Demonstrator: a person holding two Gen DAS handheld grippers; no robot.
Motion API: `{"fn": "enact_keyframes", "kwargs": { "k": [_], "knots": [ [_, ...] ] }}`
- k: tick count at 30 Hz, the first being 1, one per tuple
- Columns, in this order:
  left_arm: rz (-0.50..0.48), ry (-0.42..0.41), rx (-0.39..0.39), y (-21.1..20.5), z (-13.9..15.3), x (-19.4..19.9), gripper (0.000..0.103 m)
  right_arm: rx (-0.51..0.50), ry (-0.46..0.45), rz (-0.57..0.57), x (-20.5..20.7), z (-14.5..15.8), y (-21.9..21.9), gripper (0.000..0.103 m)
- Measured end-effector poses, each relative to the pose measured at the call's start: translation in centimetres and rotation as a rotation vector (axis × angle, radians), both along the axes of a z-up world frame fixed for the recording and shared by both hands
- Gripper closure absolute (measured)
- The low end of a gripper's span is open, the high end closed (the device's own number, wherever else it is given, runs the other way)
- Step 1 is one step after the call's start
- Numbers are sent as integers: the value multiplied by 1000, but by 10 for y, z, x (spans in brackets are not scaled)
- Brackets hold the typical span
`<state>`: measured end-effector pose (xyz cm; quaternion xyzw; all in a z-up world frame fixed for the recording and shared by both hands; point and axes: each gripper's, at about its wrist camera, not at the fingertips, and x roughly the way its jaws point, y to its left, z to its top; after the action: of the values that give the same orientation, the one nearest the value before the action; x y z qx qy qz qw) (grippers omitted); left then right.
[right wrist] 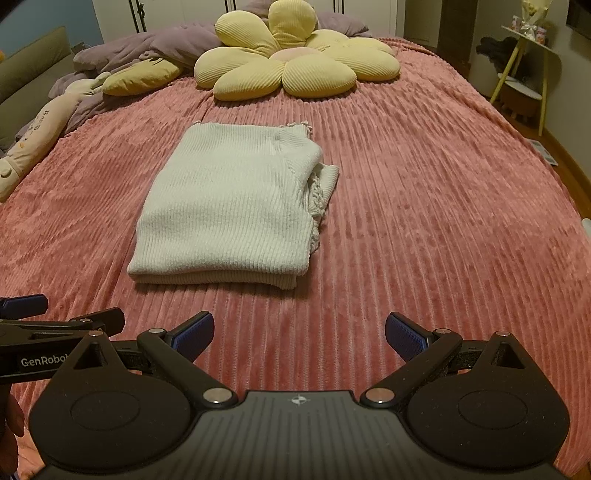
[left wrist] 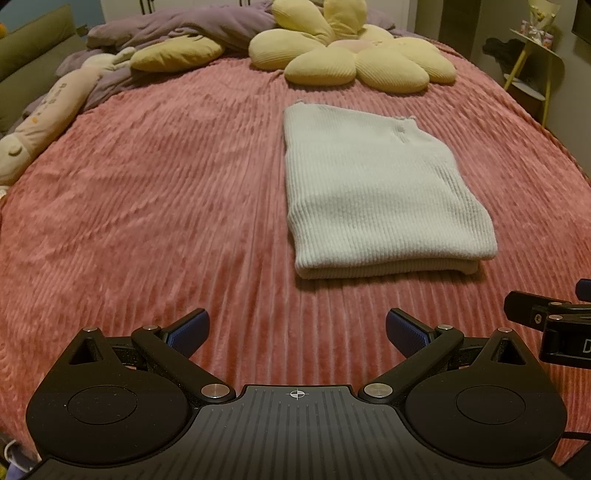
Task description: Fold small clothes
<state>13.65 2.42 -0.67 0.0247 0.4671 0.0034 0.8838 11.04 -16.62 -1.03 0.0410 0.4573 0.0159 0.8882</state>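
Note:
A white ribbed knit garment [left wrist: 376, 192] lies folded into a rectangle on the pink ribbed bedspread [left wrist: 166, 203]. It also shows in the right wrist view [right wrist: 236, 206], with a bunched lace-edged part sticking out at its right side. My left gripper [left wrist: 297, 332] is open and empty, above the bedspread, near and left of the garment's front edge. My right gripper [right wrist: 299, 334] is open and empty, near and right of the garment's front edge. Each gripper shows at the edge of the other's view.
A yellow flower-shaped cushion [right wrist: 291, 62] and a yellow pillow [left wrist: 177, 53] lie at the head of the bed with a purple duvet [left wrist: 177, 29]. A long plush toy [left wrist: 44, 114] lies at the left edge. A yellow-legged side table [right wrist: 524, 66] stands to the right.

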Motion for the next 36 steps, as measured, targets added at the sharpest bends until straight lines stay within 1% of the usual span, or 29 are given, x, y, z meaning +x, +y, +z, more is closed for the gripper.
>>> {"fn": "enact_keyframes", "kwargs": {
  "k": [31, 36],
  "knots": [
    [-9, -1, -4, -2, 3, -1, 0, 4, -10, -4, -3, 4, -3, 4],
    [-19, -21, -5, -3, 4, -1, 0, 2, -10, -3, -3, 5, -3, 4]
  ]
}}
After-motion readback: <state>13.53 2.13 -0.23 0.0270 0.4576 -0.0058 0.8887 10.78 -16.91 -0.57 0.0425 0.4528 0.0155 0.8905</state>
